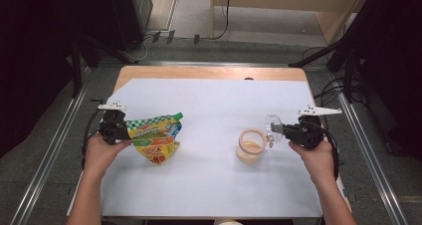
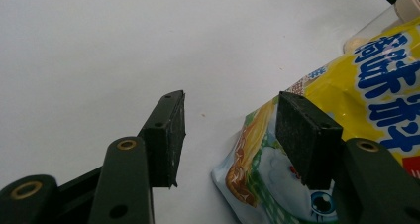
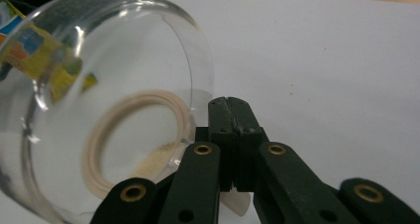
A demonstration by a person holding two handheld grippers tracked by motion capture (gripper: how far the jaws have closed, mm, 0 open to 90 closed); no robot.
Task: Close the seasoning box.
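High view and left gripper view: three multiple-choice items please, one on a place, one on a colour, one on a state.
1. Where does the pouch lie?
A. At the sheet's right edge
B. On the sheet's left part, by the left gripper
C. On the floor

2. What colour is the jar rim?
A. Beige
B. Red
C. Blue

3. How do the left gripper's jaws stand?
A. Shut on the jar
B. Shut with nothing between
C. Open

Key: 1 B, the high view shows the pouch at that gripper's tips; 2 A, the rim shows pale beige; 3 C, a wide gap separates the pads.
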